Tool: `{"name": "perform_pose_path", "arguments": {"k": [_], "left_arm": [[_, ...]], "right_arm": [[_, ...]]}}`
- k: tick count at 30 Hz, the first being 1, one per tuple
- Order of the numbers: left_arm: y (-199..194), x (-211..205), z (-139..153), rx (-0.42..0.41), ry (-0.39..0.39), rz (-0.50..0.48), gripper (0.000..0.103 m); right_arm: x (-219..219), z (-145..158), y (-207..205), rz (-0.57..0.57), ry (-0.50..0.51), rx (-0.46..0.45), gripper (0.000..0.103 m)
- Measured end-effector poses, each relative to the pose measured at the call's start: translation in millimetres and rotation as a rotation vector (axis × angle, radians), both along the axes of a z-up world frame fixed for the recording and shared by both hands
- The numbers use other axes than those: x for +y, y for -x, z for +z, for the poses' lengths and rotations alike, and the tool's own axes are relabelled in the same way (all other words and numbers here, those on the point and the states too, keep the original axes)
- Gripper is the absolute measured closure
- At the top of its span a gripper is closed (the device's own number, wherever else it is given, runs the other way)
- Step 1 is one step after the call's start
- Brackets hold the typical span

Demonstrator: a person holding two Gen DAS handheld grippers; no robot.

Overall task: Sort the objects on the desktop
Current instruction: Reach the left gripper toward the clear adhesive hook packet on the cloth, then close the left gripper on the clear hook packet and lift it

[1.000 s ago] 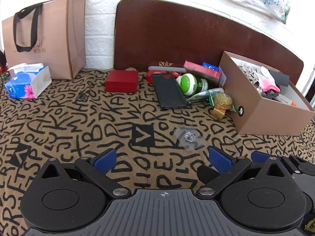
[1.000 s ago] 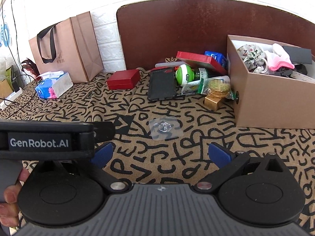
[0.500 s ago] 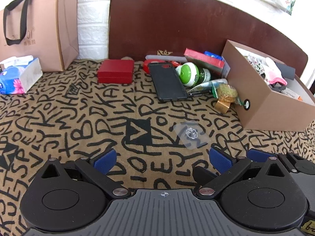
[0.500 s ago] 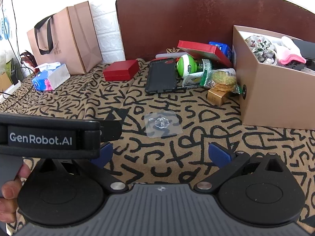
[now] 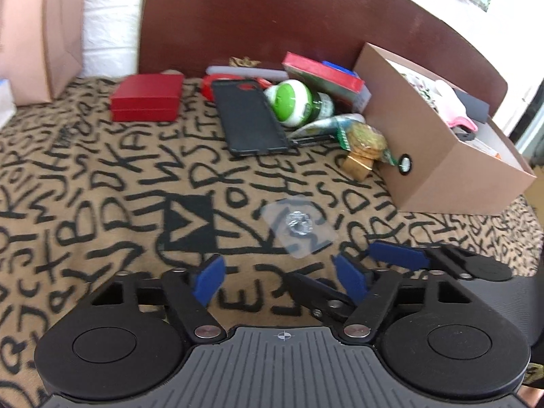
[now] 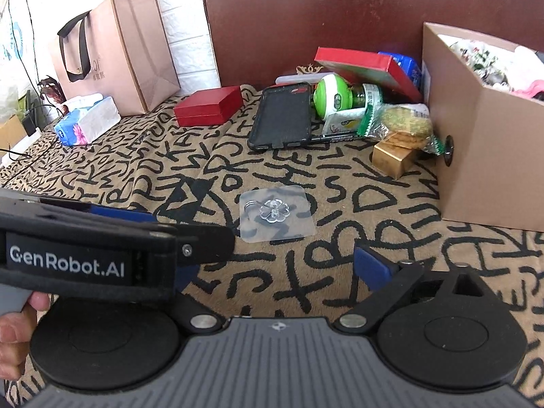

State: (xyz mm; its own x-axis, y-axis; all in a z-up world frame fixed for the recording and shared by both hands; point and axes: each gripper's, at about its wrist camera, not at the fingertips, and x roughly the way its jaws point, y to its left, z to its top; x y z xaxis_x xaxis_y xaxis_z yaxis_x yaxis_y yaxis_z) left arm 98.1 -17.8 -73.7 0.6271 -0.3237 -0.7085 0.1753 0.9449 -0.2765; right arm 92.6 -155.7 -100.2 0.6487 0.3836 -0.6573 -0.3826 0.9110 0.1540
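A clear adhesive hook (image 6: pixel 276 213) lies flat on the lettered cloth, also seen in the left wrist view (image 5: pixel 300 227). My right gripper (image 6: pixel 272 268) is open and empty just short of it. My left gripper (image 5: pixel 279 277) is open and empty, beside the right one, with the hook ahead to its right. Behind lie a black phone case (image 6: pixel 282 115), a red box (image 6: pixel 208 105), a green-capped bottle (image 6: pixel 335 99), a biscuit pack (image 6: pixel 401 125) and a gold box (image 6: pixel 391 159).
A brown cardboard box (image 6: pixel 482 136) with several items stands at the right. A paper bag (image 6: pixel 115 51) and a tissue pack (image 6: pixel 86 120) are at the back left. A dark brown board (image 6: pixel 340 17) closes off the back. The left gripper's body (image 6: pixel 102 255) crosses the right view.
Both grippers have moved forward toward the clear hook, which now looks larger and closer. The left gripper has swung right. Both stay open.
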Motion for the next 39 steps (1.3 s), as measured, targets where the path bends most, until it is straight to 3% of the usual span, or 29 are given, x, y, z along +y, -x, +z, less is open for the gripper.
{"name": "perform_pose_path", "arguments": {"k": [8, 18, 23, 25, 28, 39], "left_arm": [[-24.9, -5.3, -9.8, 0.012, 0.058, -0.034, 0.048], [-46.5, -5.8, -18.4, 0.031, 0.085, -0.017, 0.049], [-54.3, -9.6, -19.3, 0.029, 0.074, -0.014, 0.051], [-56.3, -10.4, -18.9, 0.028, 0.067, -0.001, 0.065], [-57.0, -10.9, -18.3, 0.025, 0.059, 0.006, 0.074], [-49.7, -13.6, -11.7, 0.019, 0.06, 0.004, 0.074]], "right_arm": [[0.0, -8.2, -16.4, 0.035, 0.002, -0.032, 0.017], [5.5, -13.8, -31.0, 0.081, 0.024, -0.085, 0.027], [9.5, -16.3, -34.9, 0.09, 0.036, -0.118, 0.037], [9.6, -16.4, -36.4, 0.093, 0.033, -0.123, 0.041], [7.7, -15.9, -38.2, 0.09, 0.027, -0.119, 0.042], [4.0, -11.6, -32.5, 0.079, 0.009, -0.118, 0.044]]}}
